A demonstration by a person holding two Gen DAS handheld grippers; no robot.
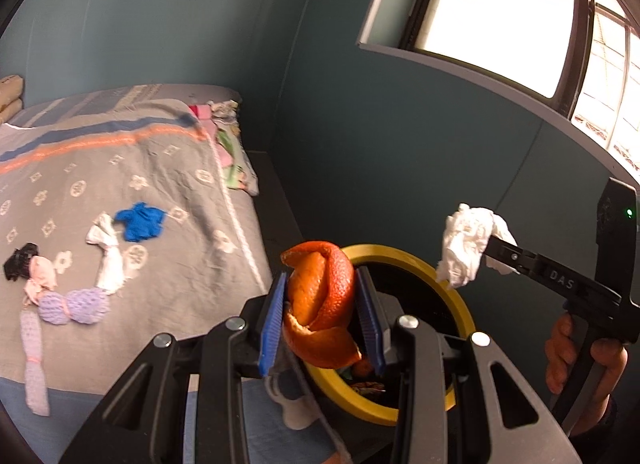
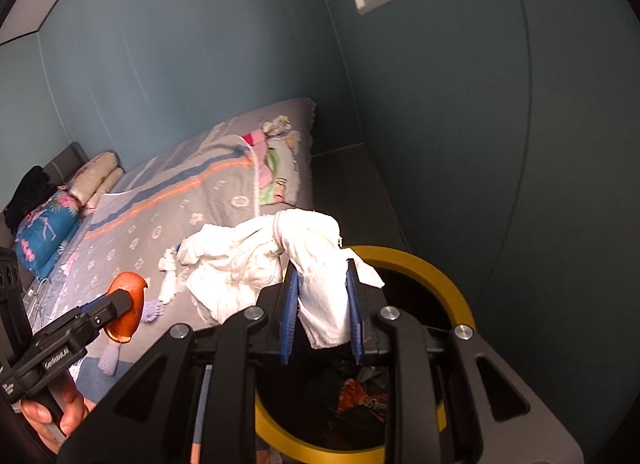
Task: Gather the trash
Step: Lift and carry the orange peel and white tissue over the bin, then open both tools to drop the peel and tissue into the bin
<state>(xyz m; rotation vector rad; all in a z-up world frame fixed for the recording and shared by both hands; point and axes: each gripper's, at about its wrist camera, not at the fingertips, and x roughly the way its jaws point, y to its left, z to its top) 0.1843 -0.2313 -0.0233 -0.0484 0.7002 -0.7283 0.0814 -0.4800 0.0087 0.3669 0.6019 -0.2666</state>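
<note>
While over the yellow-rimmed round black bin (image 1: 460,296), left tool (image 1: 320,304) pinching curled orange peel (image 1: 324,296), right tool (image 2: 322,300) pinching crumpled white tissue (image 2: 320,264): centre each, then release.

The left wrist view looks forward along the left claw (image 1: 322,314), close above the near rim of the yellow-rimmed trash bin (image 1: 404,254), with the bed (image 1: 160,168) spreading to the left and a window (image 1: 500,4) far up on the right. The right wrist view looks along the right claw (image 2: 322,314) from just above the same bin (image 2: 404,258), facing the bed (image 2: 200,192) and the teal wall (image 2: 200,64). Both share the bin, bed and wall, and each catches the other claw at its edge.
</note>
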